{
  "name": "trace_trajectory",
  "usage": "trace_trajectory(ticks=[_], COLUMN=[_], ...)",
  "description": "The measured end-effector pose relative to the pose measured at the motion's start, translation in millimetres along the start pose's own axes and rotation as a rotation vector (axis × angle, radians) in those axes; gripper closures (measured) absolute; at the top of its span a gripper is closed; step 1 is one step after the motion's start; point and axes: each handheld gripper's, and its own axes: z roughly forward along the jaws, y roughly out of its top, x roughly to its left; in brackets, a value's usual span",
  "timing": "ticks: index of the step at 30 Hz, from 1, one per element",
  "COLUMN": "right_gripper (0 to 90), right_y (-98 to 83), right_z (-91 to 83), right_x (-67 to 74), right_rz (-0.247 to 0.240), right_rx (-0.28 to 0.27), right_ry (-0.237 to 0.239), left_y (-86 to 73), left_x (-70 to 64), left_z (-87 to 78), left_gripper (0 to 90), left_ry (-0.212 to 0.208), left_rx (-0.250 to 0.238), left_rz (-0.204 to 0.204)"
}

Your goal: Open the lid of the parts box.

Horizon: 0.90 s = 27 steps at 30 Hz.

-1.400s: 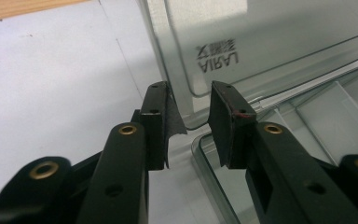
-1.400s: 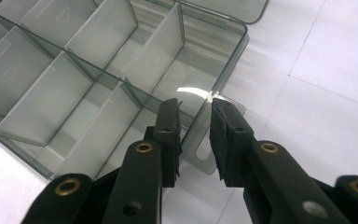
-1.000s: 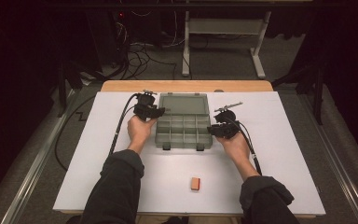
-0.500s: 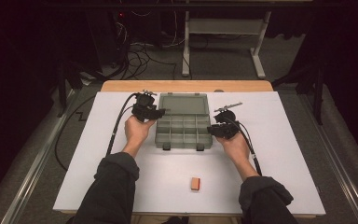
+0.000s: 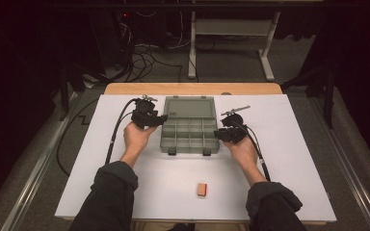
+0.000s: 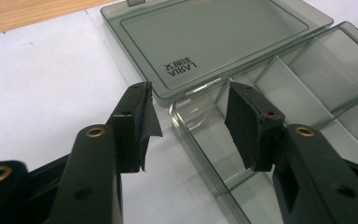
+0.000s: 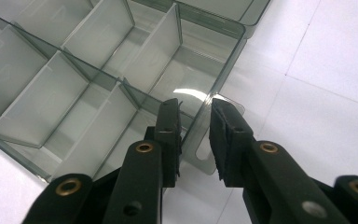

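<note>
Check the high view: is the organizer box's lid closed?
No, the lid lies folded back flat on the table behind the box, whose compartments show open from above.

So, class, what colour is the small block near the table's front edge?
Orange, with a paler top: small block, best in the high view.

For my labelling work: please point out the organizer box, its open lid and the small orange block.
organizer box (image 5: 191, 136), high view, on a divider of its tray.
open lid (image 5: 189, 106), high view, lid's middle.
small orange block (image 5: 202, 189), high view, top face.

Organizer box (image 5: 190, 126) — glossy, see-through smoky plastic — on matt white table (image 5: 289, 159).
</note>
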Motion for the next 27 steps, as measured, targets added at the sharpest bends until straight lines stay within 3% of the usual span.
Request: trace_trajectory(ticks=[27], right_gripper=[73.6], right_y=[-1.7], right_z=[0.0], right_x=[-2.3], right_rz=[0.007], right_rx=[-0.017], right_ry=[0.017], left_y=[-26.4], left_x=[1.3], left_z=[-22.3], left_gripper=[47.3], left_ry=[-0.046], left_rx=[-0.012], left_rz=[0.020])
